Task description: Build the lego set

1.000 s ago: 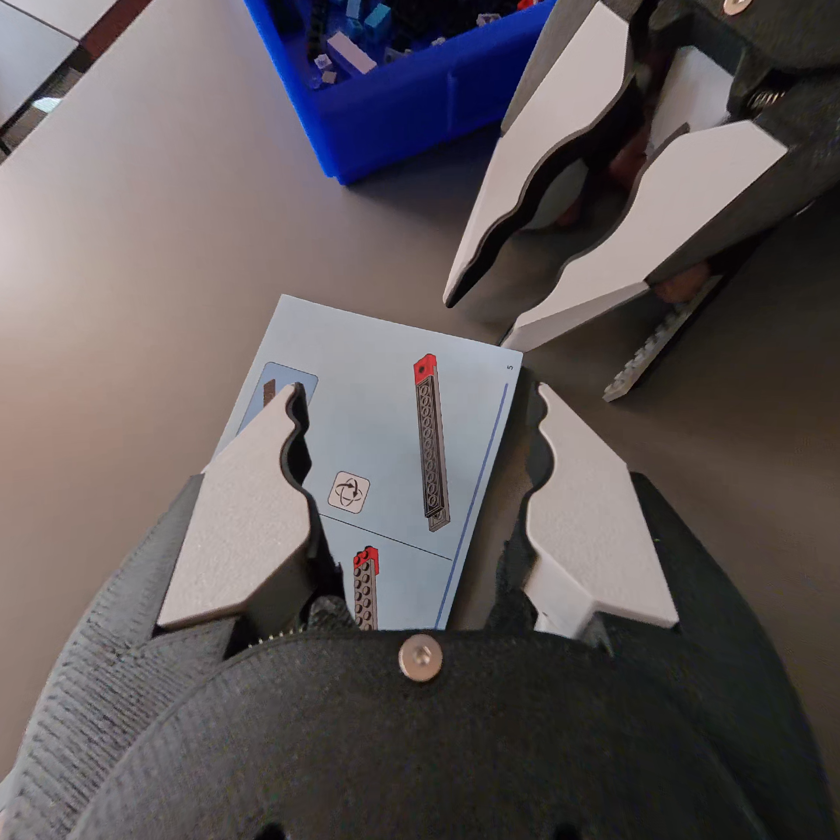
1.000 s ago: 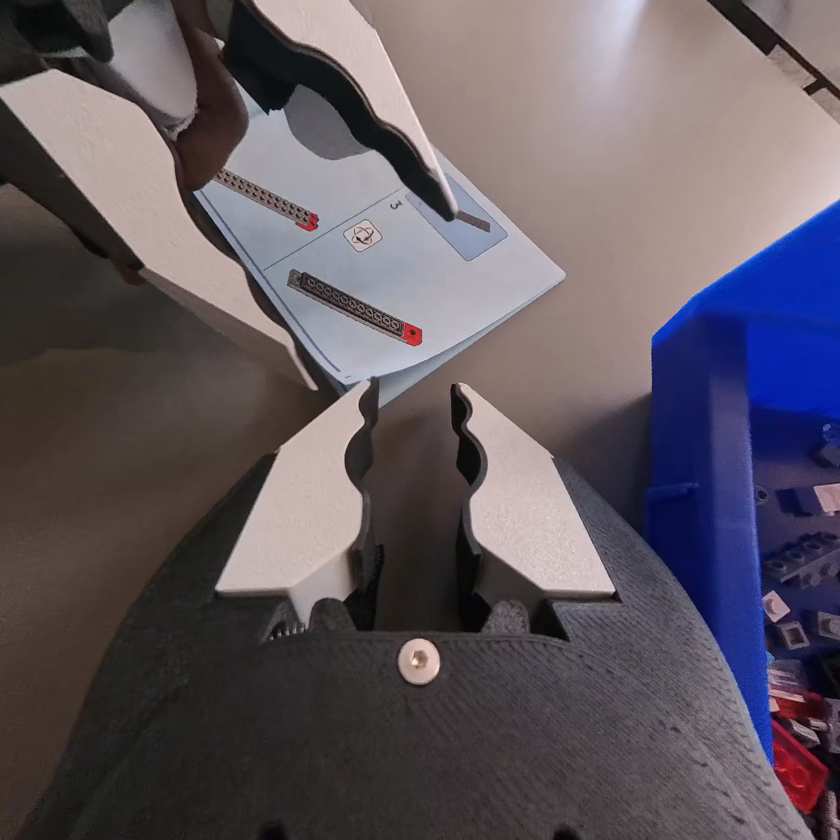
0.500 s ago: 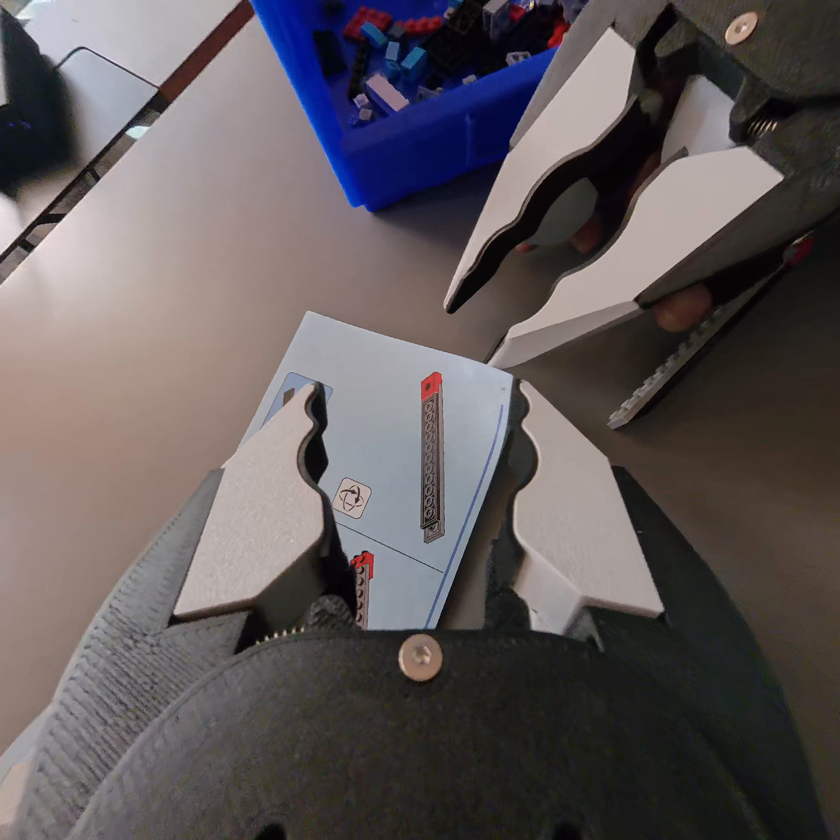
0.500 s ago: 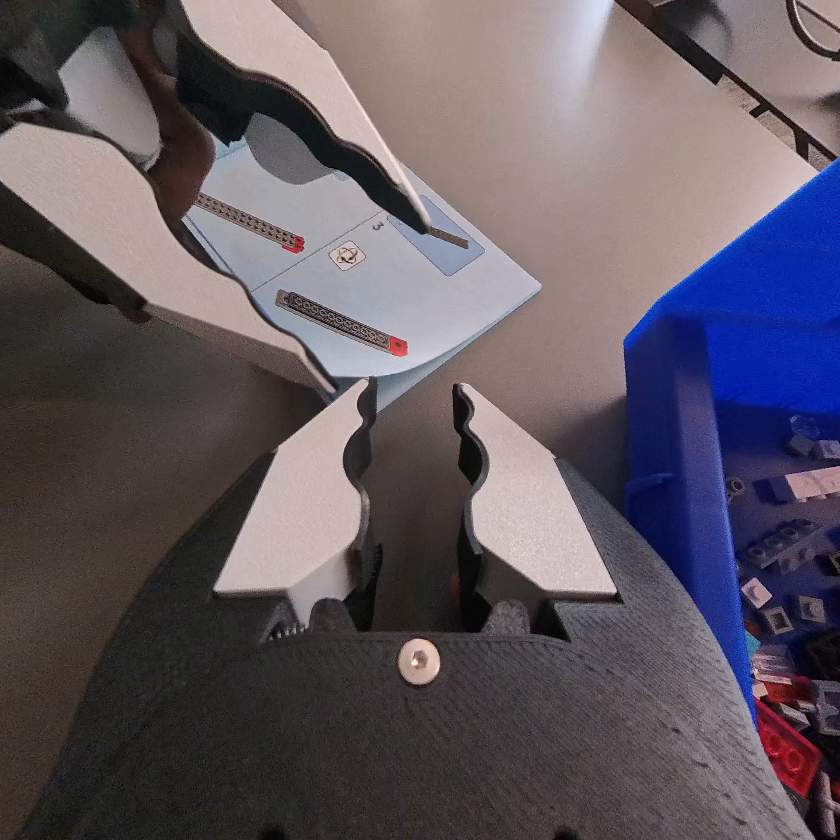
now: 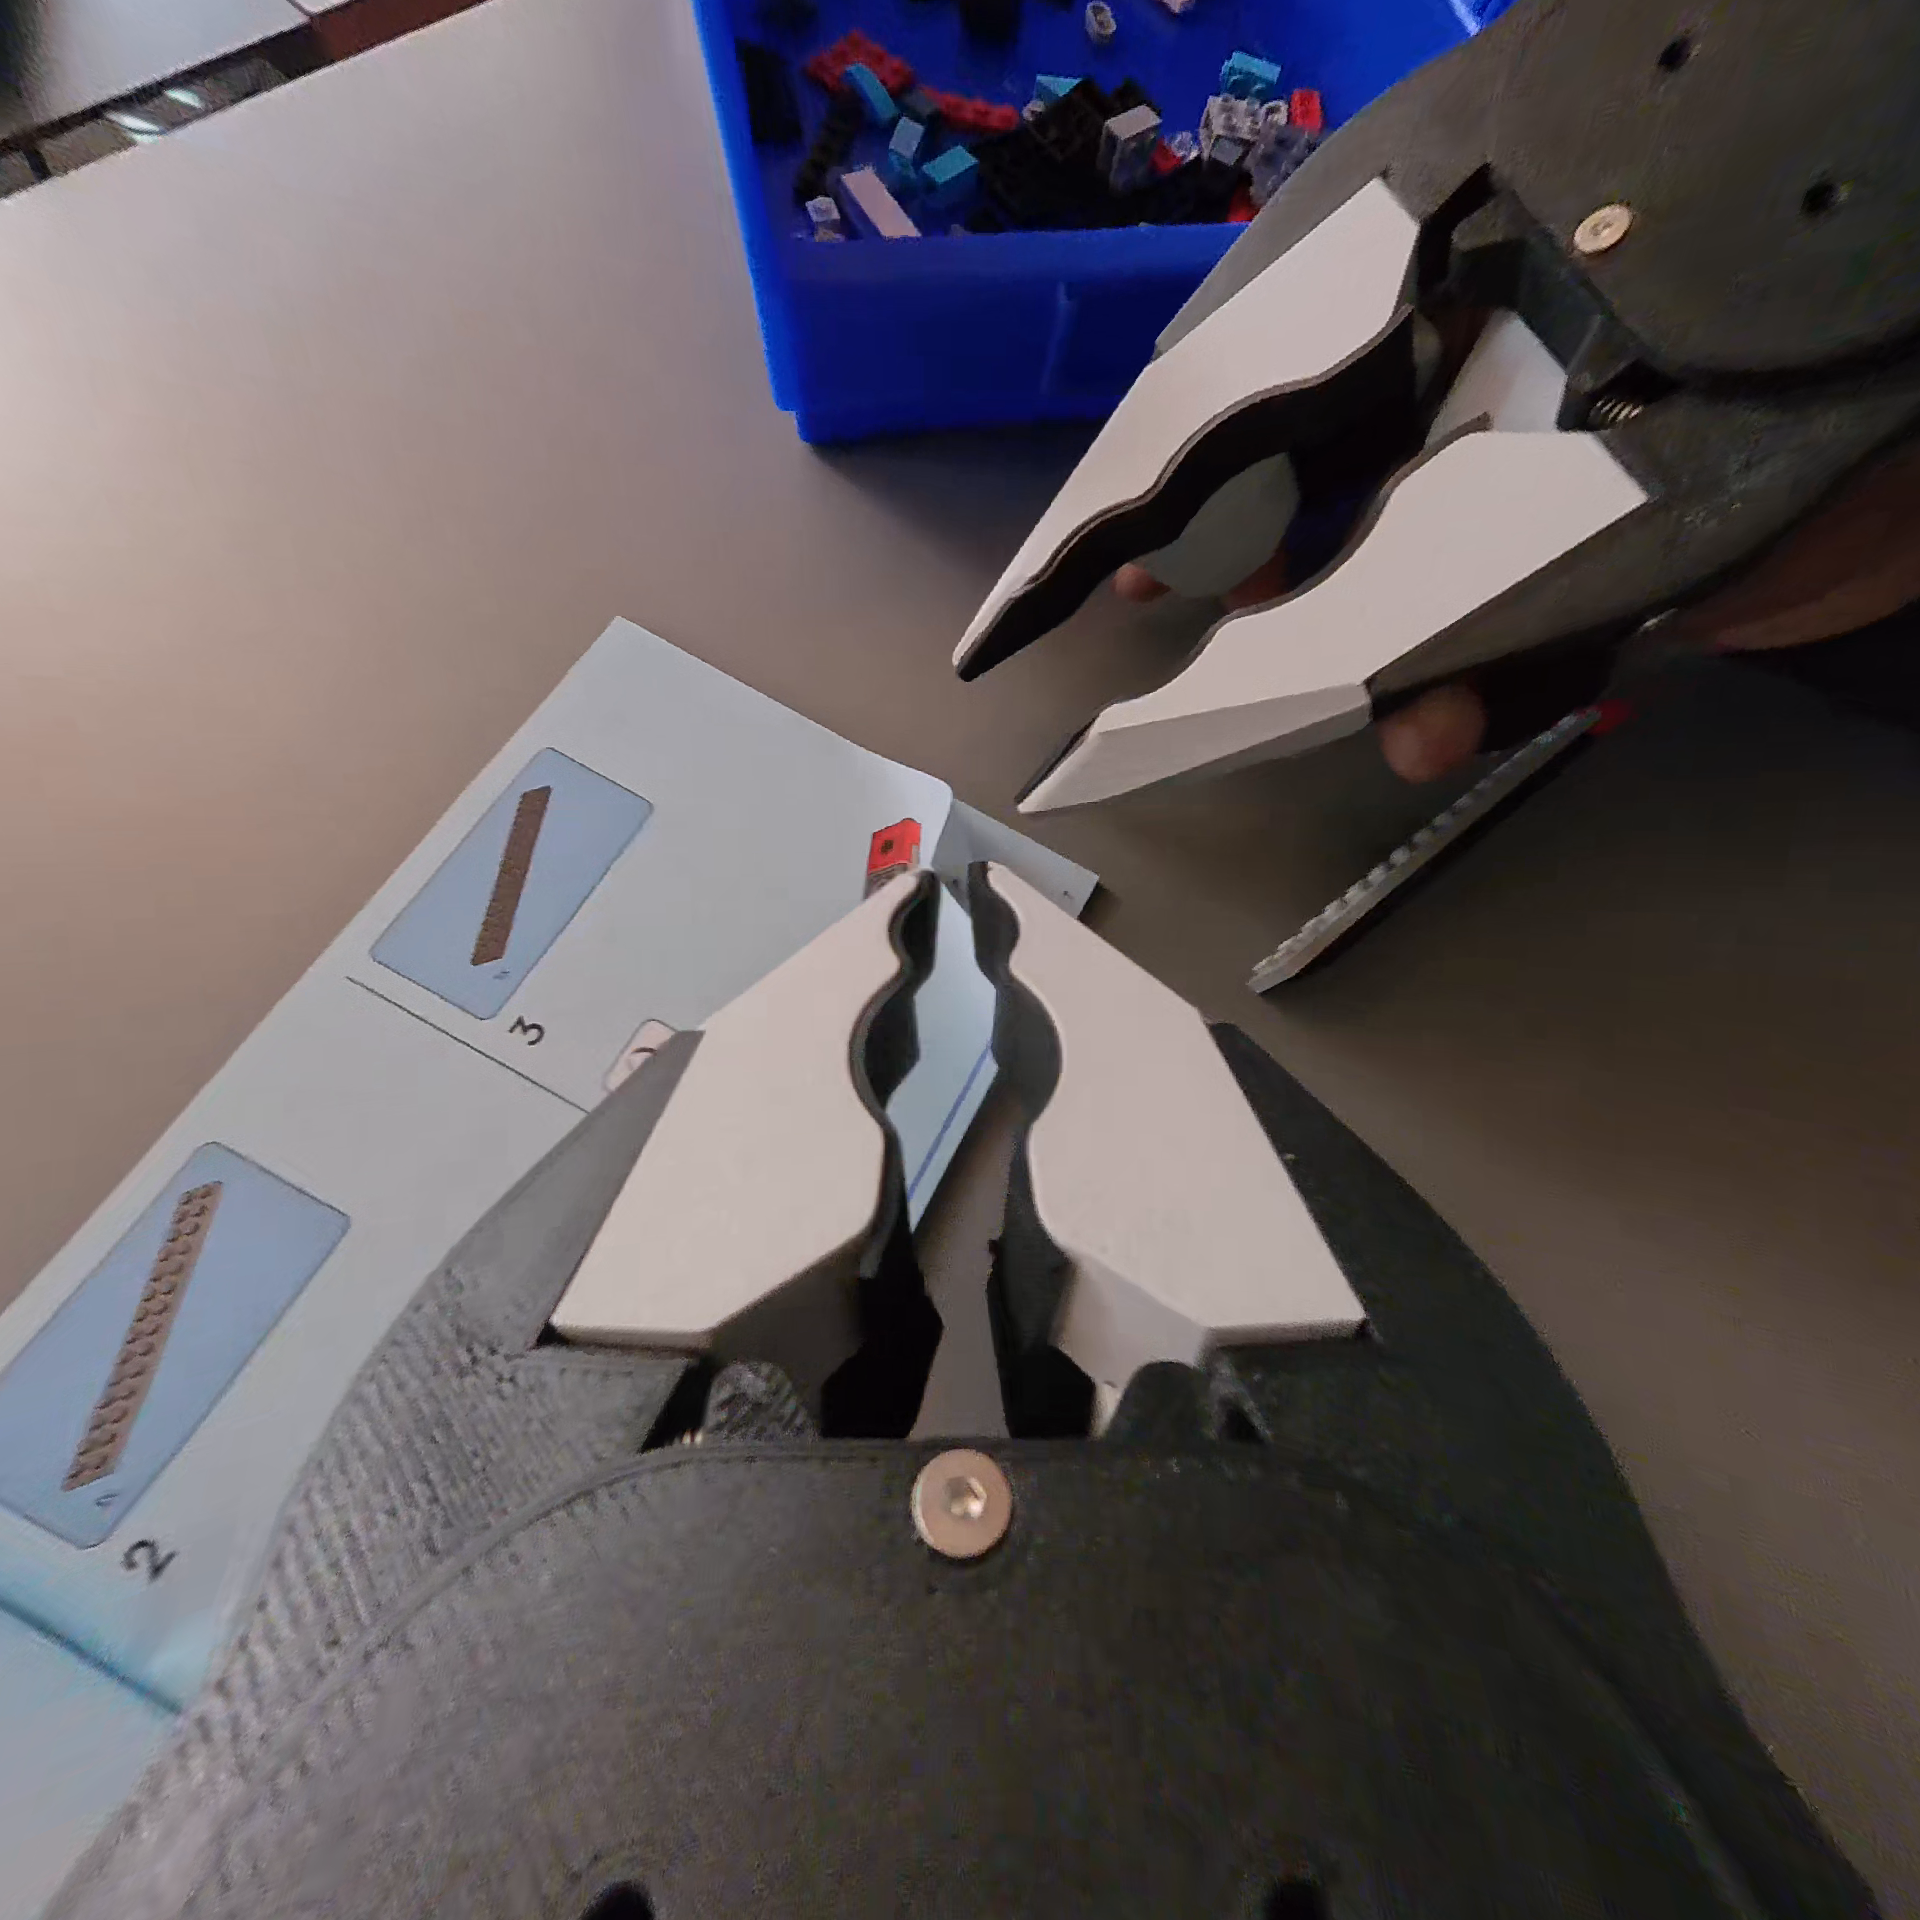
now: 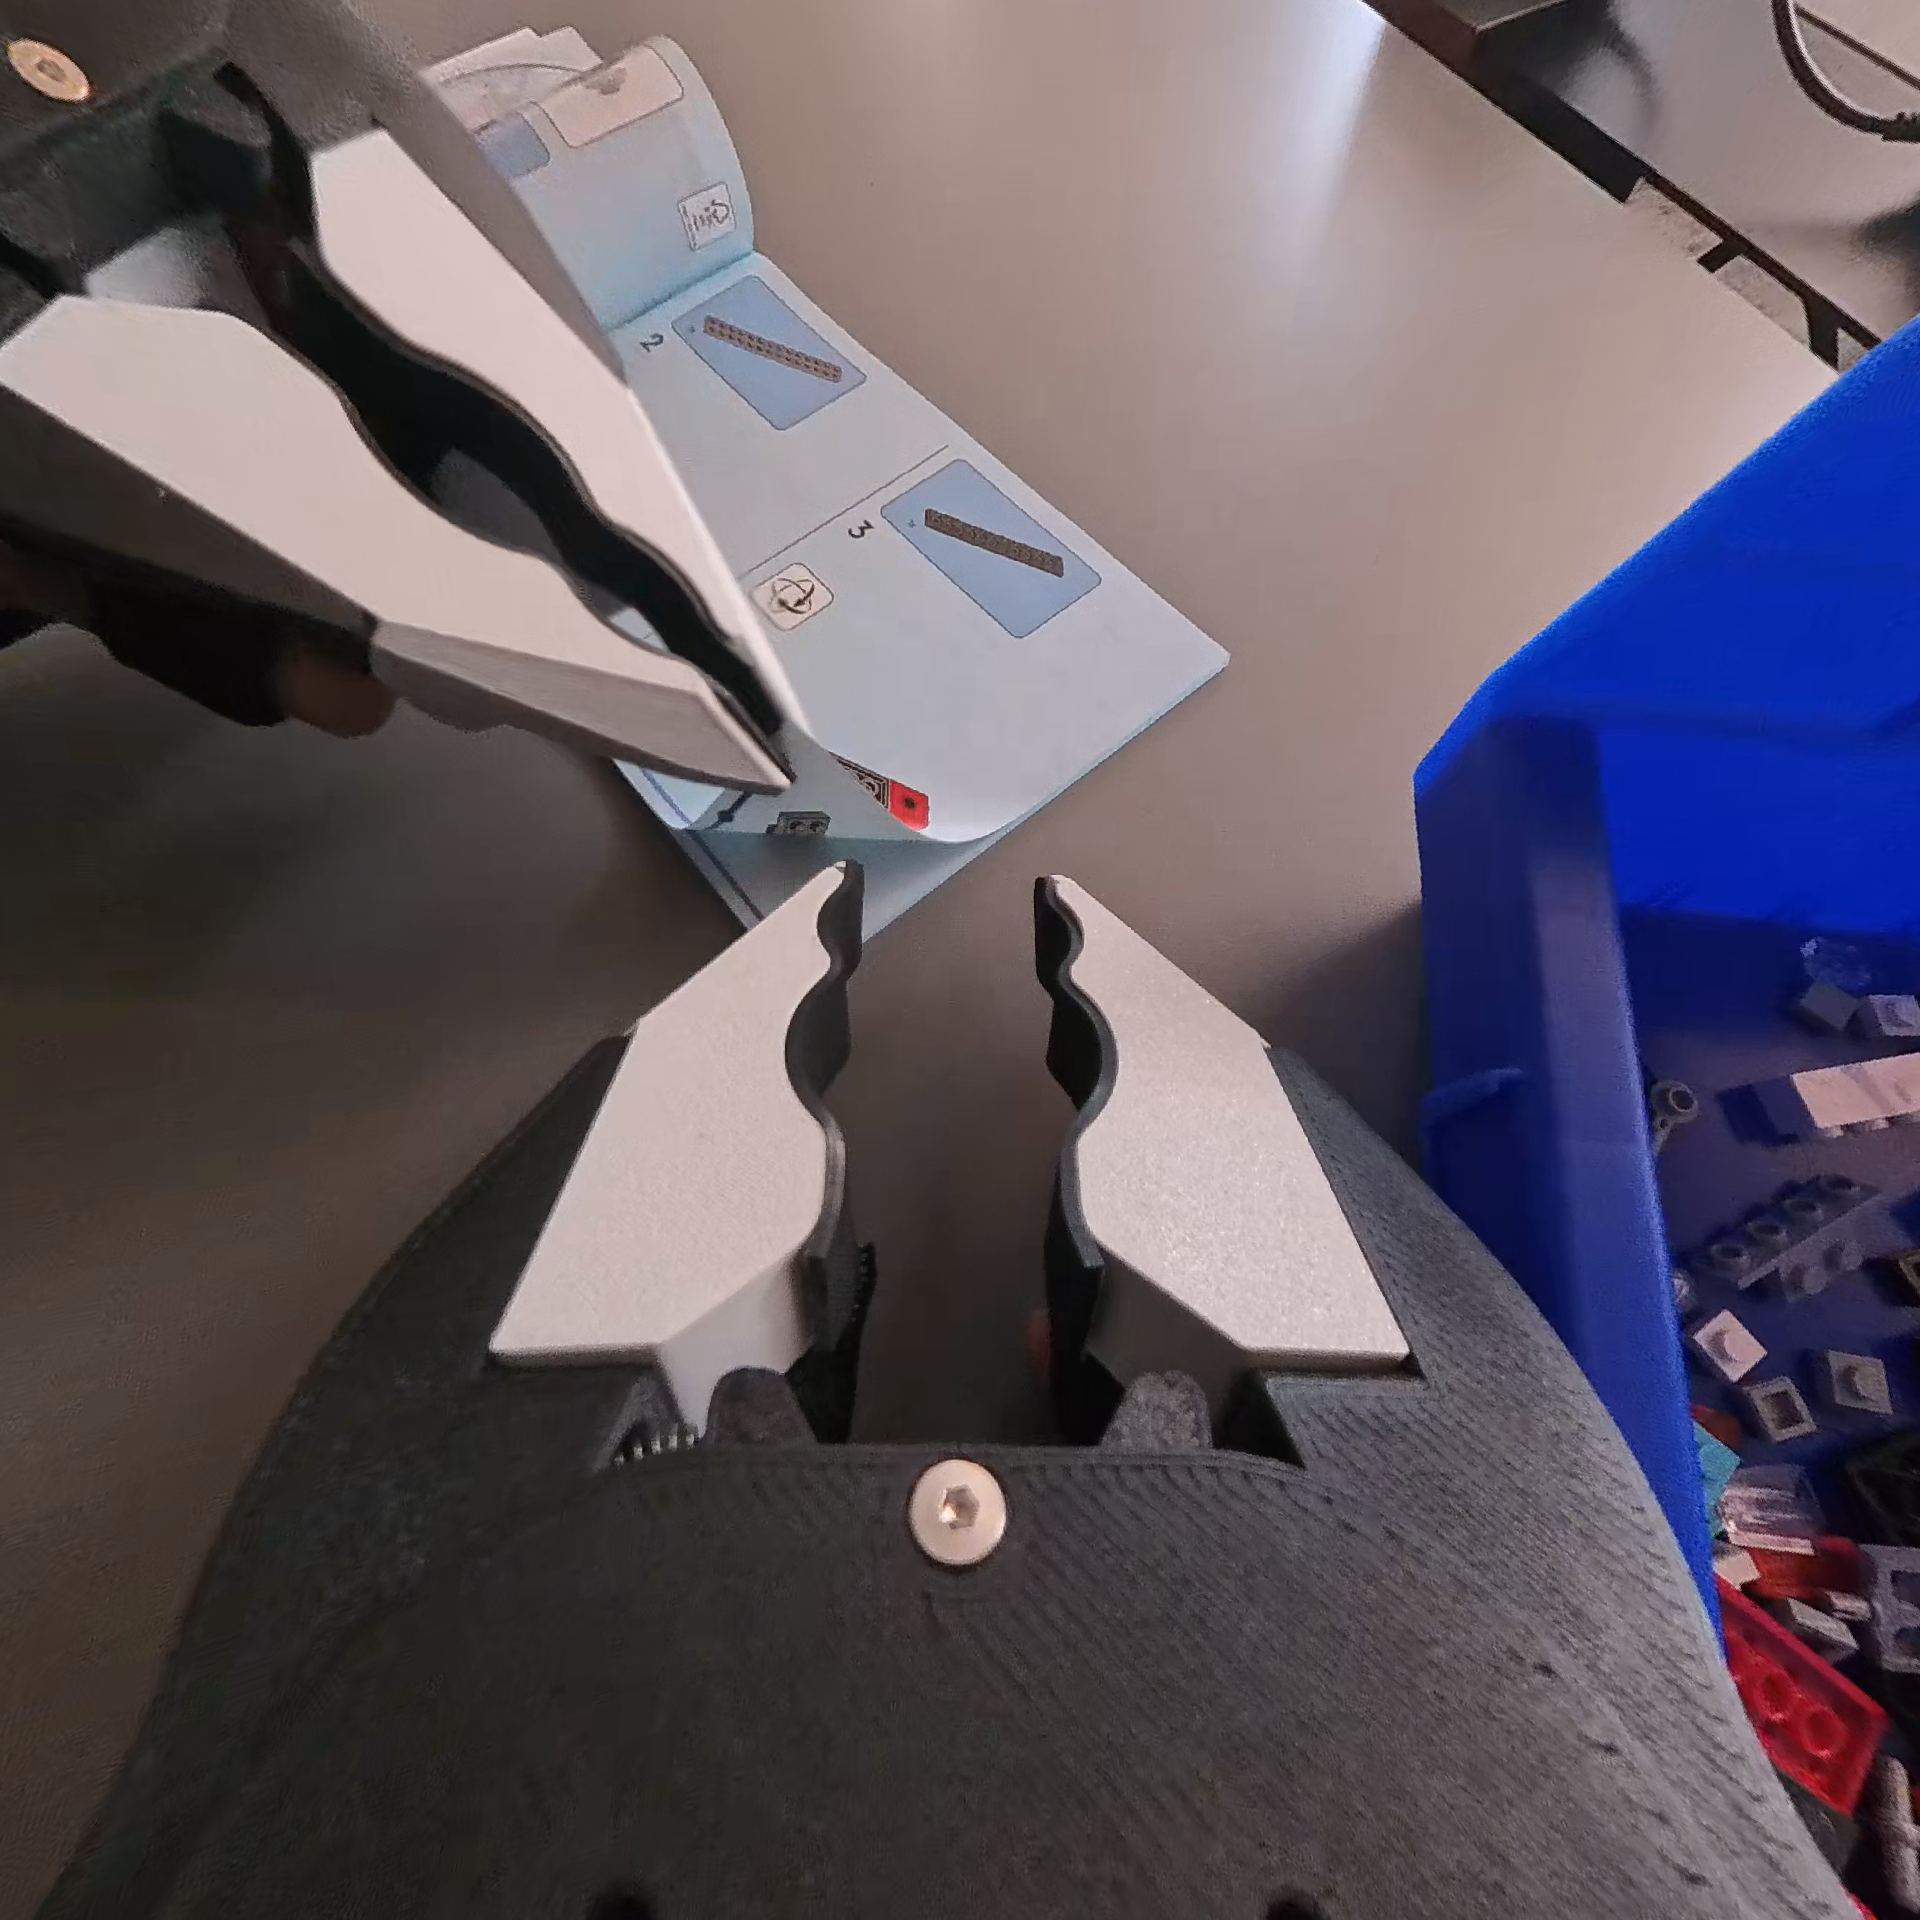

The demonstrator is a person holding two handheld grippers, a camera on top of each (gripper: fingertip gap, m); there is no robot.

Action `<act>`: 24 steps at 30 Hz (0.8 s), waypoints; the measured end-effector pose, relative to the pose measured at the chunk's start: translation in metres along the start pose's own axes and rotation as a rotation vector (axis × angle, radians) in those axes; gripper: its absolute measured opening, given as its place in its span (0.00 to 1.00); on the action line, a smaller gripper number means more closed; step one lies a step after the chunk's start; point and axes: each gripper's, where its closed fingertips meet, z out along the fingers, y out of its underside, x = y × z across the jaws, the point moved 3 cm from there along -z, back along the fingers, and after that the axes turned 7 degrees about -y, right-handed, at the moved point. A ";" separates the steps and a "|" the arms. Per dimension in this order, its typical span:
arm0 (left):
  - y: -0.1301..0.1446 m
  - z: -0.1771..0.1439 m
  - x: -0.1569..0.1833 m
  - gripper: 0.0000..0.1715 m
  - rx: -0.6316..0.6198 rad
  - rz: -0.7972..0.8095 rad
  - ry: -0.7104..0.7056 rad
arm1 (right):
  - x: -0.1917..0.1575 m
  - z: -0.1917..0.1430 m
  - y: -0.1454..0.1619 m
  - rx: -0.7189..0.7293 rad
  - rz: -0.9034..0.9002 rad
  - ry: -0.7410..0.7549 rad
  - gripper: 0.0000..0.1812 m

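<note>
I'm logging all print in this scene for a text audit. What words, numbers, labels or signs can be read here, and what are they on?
I do not copy writing out; here is where it stands.
Instruction booklet: printed step numerals beside the part boxes, plus a round-arrow sign.
Inside the part boxes: tiny marks, too small to read.
Blue bin: none visible.
</note>
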 end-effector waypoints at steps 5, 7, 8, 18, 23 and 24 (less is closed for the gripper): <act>-0.008 -0.015 -0.001 0.00 0.088 -0.121 0.051 | 0.000 -0.002 0.000 0.015 0.005 -0.004 0.20; -0.014 -0.034 -0.012 0.00 0.171 -0.198 0.036 | 0.000 -0.003 0.000 0.021 0.007 -0.007 0.20; -0.016 -0.046 -0.020 0.00 0.219 -0.243 0.022 | 0.000 -0.003 0.000 0.024 0.009 -0.009 0.20; 0.056 -0.173 -0.120 0.00 0.533 -0.616 -0.243 | -0.002 -0.004 0.000 0.022 0.001 -0.016 0.21; 0.106 -0.203 -0.143 0.00 0.505 -0.731 -0.396 | -0.002 -0.004 0.001 0.019 0.004 -0.020 0.20; 0.111 -0.207 -0.144 0.00 0.510 -0.746 -0.408 | -0.002 -0.004 0.001 0.019 0.005 -0.020 0.20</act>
